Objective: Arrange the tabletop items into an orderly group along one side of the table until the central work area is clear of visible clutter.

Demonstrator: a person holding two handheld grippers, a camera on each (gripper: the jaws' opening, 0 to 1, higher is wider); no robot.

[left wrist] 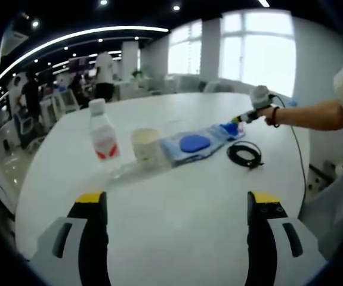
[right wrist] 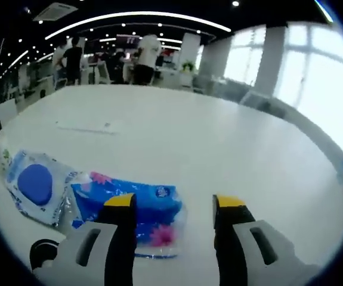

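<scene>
Two grippers work over the round white table [left wrist: 177, 196]. The left gripper [left wrist: 177, 205] hangs above the near edge, jaws spread wide with nothing between them. Farther in, a row runs across the surface: a clear bottle [left wrist: 103, 137], a pale cup [left wrist: 145, 145] beside it, a wipes pack with a blue lid [left wrist: 194, 143], then a coiled black cable [left wrist: 245, 154]. The right gripper [right wrist: 174, 205], jaws parted and holding nothing, hovers at a blue tissue pack [right wrist: 129, 208] next to the wipes.
</scene>
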